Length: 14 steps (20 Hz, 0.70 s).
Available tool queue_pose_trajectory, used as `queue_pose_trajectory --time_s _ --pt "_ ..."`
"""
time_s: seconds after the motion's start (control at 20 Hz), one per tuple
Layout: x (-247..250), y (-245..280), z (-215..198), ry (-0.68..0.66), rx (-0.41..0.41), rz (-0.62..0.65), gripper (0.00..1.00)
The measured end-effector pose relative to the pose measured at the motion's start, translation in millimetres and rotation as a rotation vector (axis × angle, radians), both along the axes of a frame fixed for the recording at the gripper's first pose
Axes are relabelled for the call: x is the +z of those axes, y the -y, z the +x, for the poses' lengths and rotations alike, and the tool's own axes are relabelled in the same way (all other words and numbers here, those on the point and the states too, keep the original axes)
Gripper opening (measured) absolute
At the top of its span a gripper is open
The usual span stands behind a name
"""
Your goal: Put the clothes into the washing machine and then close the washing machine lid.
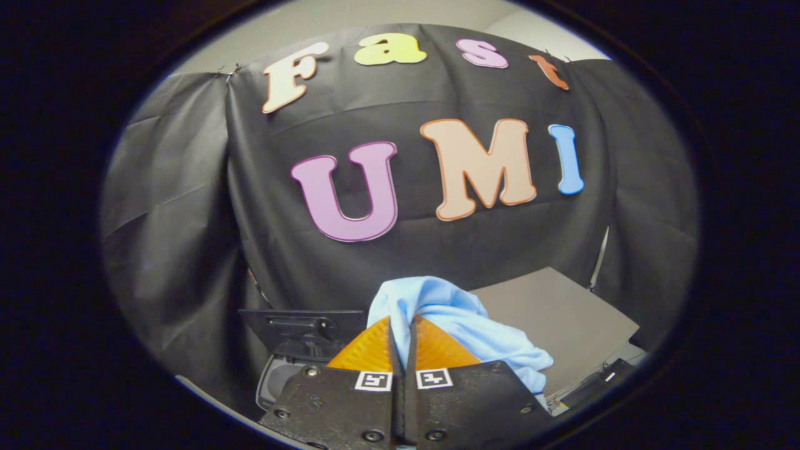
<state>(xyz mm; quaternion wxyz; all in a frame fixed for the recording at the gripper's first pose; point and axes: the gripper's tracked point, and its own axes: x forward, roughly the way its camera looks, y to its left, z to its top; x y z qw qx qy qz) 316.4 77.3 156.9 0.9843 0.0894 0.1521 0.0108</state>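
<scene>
Between the two orange fingers (369,350) of the gripper (403,347) sits a fold of light blue cloth (450,312). Jaws nearly closed, pads pressing the fabric from both sides; a firm pinch by the look of it. Rest of the garment bunches above the fingertips and spills down to the right of the gripper, hanging loose.

Gripper held up and pointing toward the booth's black wall, so the cloth is lifted, not lying on anything.

Left of the gripper and below it: a dark raised panel (300,331), likely the washing machine's open lid, with a pale rounded rim (272,381) just beneath it, likely the machine's mouth. Too little of the opening visible to tell whether anything is inside.

Right of the gripper and beyond the cloth: a flat grey counter (562,319), bare where visible.

Judgement: cloth in hand, not yet in the drum. Machine lies down and to the left of the gripper, close by. Next move calls for swinging left and tipping down over the opening before release. Trailing right-hand fold could catch the rim.
</scene>
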Motion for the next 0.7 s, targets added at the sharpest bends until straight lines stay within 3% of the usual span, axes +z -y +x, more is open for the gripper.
queue_pose_trajectory --time_s 0.25,0.7 --pt "1.2 -70.8 11.3 0.026 0.074 -0.002 0.0" --pt "-49.5 -165.9 28.0 -0.028 0.164 0.007 0.0"
